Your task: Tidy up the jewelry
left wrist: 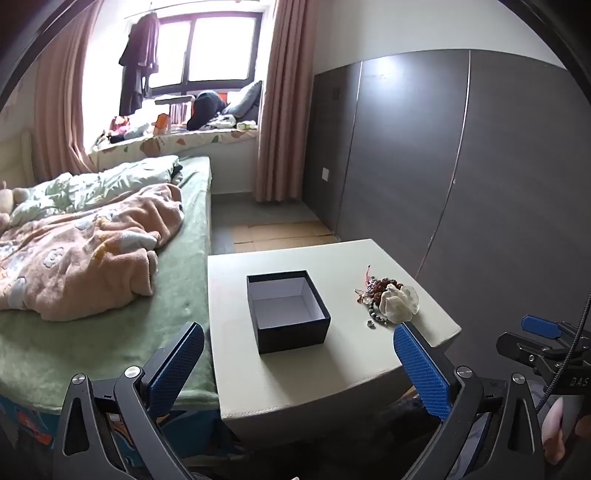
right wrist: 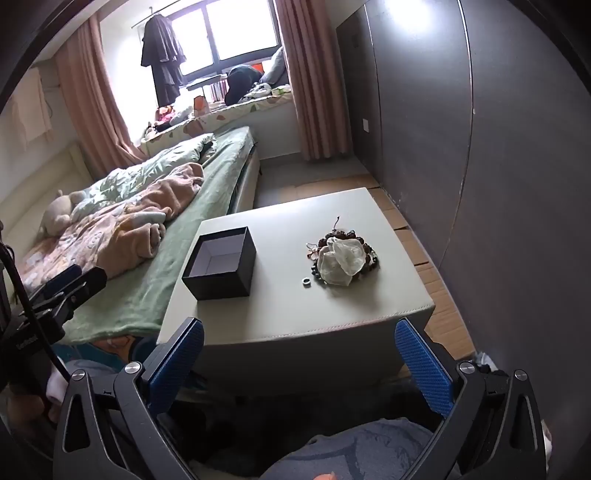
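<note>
I hold my left tool (left wrist: 298, 360) and my right tool (right wrist: 299, 354) spread wide, both gripping nothing and hovering short of the table (right wrist: 288, 314). On it I count one open black box (right wrist: 220, 263), one small ring (right wrist: 305, 281) lying apart, and one heap of beaded bracelets (right wrist: 364, 251) under a crumpled white pouch (right wrist: 341, 263), right of the box.

Both wrist cameras sit just short of the worktop's (left wrist: 332, 373) near edge, looking down and forward – left one nearer the bed (left wrist: 110, 332) (both share worktop, bed, window (right wrist: 229, 33)).
</note>
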{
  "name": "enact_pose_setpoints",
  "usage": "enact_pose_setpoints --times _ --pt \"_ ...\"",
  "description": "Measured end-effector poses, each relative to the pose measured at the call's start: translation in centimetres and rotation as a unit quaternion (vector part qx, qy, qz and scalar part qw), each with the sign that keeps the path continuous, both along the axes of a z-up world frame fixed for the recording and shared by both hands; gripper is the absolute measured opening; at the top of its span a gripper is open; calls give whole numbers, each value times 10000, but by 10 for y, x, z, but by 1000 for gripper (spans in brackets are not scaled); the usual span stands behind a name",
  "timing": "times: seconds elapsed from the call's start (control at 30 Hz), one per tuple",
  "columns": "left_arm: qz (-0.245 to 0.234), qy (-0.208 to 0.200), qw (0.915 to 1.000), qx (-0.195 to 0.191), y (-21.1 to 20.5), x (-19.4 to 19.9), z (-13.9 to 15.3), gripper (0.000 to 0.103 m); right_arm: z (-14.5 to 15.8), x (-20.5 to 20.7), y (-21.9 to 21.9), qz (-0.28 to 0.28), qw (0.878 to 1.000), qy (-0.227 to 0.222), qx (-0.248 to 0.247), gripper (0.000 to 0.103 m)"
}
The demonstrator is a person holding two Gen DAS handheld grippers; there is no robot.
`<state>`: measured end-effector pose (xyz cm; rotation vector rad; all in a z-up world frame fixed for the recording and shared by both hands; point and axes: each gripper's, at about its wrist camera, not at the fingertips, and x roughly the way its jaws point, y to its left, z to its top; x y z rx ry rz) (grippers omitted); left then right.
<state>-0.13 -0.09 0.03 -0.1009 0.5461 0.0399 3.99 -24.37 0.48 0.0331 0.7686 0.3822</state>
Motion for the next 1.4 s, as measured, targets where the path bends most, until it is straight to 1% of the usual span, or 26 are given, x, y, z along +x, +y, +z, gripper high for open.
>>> enact_pose_setpoints --times 0.07,0.13,0.33,0.47,0.53,0.6,1.4 --pt "-6 -11 10000 -32 1 -2 1 103 0 0 1 9 10000 15 -10 103" --pt "0 152 9999 -67 1 3 2 103 -1 1 2 28 10000 41 -25 103" --pt "12 112 9999 -118 3 -2 2 103 0 1 2 3 10000 31 -15 103" --pt "33 135 9998 -120 3 0 0 103 2 10 -5 -22 10000 20 -39 103" --pt "36 155 9998 -134 3 1 -2 103 2 0 0 -48 10000 -47 -73 103" --pt "30 166 9998 -140 2 2 -2 103 2 -1 1 -53 9999 -51 -83 103" --pt "10 97 9998 -174 2 -1 0 103 -1 1 0 -116 9998 -56 -141 103"
